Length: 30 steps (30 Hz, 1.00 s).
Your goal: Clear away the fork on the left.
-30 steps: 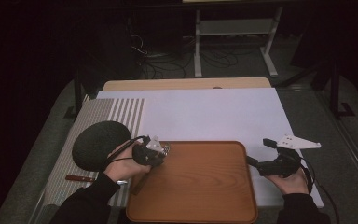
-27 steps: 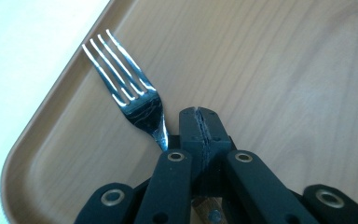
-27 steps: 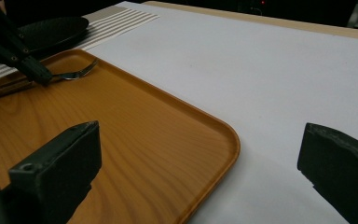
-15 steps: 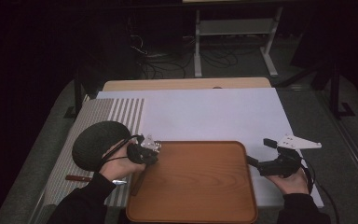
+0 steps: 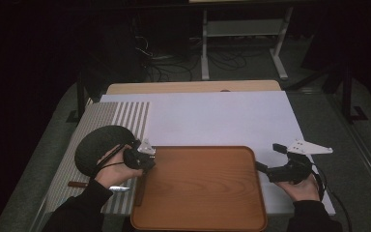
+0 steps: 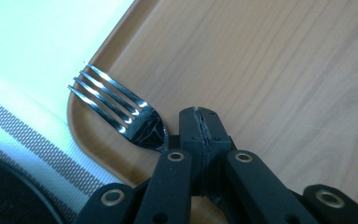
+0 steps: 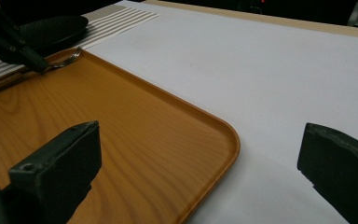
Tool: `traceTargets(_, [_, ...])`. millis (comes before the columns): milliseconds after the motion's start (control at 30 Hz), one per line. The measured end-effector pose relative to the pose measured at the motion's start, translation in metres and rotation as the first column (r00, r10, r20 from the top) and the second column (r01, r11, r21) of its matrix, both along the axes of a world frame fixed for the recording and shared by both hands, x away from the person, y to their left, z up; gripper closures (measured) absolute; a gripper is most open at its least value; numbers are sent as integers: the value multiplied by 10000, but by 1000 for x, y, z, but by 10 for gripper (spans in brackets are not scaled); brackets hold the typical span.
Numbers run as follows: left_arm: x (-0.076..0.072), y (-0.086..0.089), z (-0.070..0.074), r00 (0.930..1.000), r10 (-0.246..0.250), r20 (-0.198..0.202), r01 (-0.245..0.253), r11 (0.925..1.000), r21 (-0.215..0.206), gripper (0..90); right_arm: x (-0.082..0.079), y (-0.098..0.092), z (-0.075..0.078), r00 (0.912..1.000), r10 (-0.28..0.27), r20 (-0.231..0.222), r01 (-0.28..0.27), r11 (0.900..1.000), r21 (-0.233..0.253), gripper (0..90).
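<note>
Jaws closed together, fork (image 6: 121, 112) beside them, tines over wooden tray (image 6: 279, 79) corner

A glossy polished metal fork (image 6: 116, 109) lies over a smooth wood-grain tray (image 6: 270, 70) beside a woven striped cloth mat (image 5: 111, 118).

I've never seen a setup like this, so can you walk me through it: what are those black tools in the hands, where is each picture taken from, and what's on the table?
A person sits at a table holding a hand-operated two-jaw gripper in each hand. The high view looks down from above; the other two pictures come from small cameras riding on each gripper.

On the white table cover lies a wooden tray. To its left are a striped placemat and a dark round plate.

The left gripper has its jaws pressed together, and a metal fork sticks out beside them over the tray's corner; it seems to be pinched there, though the grip itself is hidden. The right gripper is open and holds nothing, one jaw over the tray's right edge.
</note>
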<state>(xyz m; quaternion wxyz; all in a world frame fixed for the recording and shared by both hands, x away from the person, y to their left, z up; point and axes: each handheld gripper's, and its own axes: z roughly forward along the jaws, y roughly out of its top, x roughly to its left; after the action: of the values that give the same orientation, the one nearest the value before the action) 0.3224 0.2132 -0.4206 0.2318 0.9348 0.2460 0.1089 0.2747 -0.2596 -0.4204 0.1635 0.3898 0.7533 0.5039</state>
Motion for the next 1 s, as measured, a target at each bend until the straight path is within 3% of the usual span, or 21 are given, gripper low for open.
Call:
traceTargets(267, [-2, 8, 2, 9998, 42, 218, -39, 9999, -155, 846, 0, 0, 0, 10000, 28, -27, -28, 10000, -5, 0])
traceTargets(567, [-4, 22, 6, 9978, 373, 553, -328, 9963, -800, 761, 1, 1, -1, 10000, 44, -57, -44, 10000, -16, 0])
traceTargets(1000, [-9, 39, 12, 9917, 862, 955, -674, 9803, -1858, 702, 1, 1, -1, 9999, 38, -117, -38, 10000, -13, 0])
